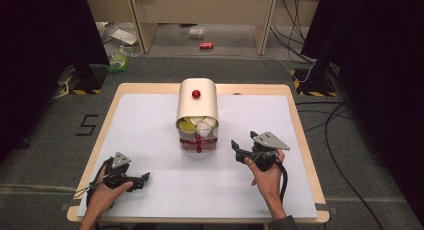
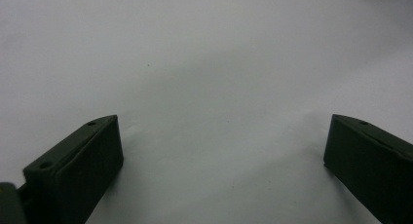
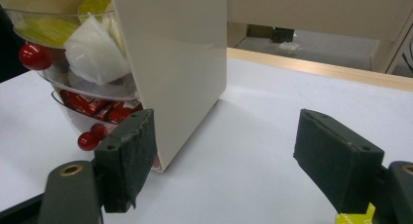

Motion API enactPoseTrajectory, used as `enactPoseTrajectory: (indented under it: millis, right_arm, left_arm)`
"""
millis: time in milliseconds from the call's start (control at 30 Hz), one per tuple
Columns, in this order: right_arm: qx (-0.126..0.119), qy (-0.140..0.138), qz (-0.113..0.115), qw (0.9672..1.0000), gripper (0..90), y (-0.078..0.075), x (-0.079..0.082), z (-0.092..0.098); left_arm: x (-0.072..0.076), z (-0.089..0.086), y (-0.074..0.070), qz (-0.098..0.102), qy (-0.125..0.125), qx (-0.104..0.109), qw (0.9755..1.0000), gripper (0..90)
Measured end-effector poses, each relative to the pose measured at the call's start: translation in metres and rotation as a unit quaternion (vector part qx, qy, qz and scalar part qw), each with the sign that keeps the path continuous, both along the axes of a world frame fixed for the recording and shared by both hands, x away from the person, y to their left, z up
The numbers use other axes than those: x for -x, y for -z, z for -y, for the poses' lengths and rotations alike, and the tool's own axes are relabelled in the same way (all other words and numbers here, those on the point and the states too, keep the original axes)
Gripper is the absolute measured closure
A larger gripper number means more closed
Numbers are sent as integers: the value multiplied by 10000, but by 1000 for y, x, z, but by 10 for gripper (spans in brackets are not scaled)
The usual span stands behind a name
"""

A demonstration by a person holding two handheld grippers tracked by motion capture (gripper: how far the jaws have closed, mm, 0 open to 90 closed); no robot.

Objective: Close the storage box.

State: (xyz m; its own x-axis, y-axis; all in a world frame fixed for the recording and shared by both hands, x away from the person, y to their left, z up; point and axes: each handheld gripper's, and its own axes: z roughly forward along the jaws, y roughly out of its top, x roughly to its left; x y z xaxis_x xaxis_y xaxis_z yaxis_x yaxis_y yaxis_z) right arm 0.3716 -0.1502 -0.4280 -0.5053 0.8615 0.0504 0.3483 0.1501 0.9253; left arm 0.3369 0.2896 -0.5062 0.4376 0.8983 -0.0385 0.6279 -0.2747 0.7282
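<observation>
At the middle of the worktop (image 1: 150, 120) I see the cream container (image 1: 197, 104), its front open on clear drawers with red knobs, holding white and yellow packets above and red ones below. My right gripper (image 1: 241, 149) sits just to its right, near but not touching, fingers (image 3: 127, 156) apart with nothing between them. My left gripper (image 1: 143, 178) rests low at the near left, well apart from the container, fingers (image 2: 83, 165) spread wide over bare white surface.
</observation>
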Motion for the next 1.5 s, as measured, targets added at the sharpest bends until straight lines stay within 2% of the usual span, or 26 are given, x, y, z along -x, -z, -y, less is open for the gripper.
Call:
enactPoseTrajectory:
  millis: [400,600,1500]
  right_arm:
    - [49,4,29,10000,238,-2,7,-2]
    - [154,37,19,9999,237,-1,10,1]
    - [221,265,-61,9994,223,10,26,29]
  left_arm:
    - [0,0,0,7,-3,1,10000,1]
    - [0,0,0,6,-5,6,10000,1]
    - [0,0,0,8,-3,2,10000,1]
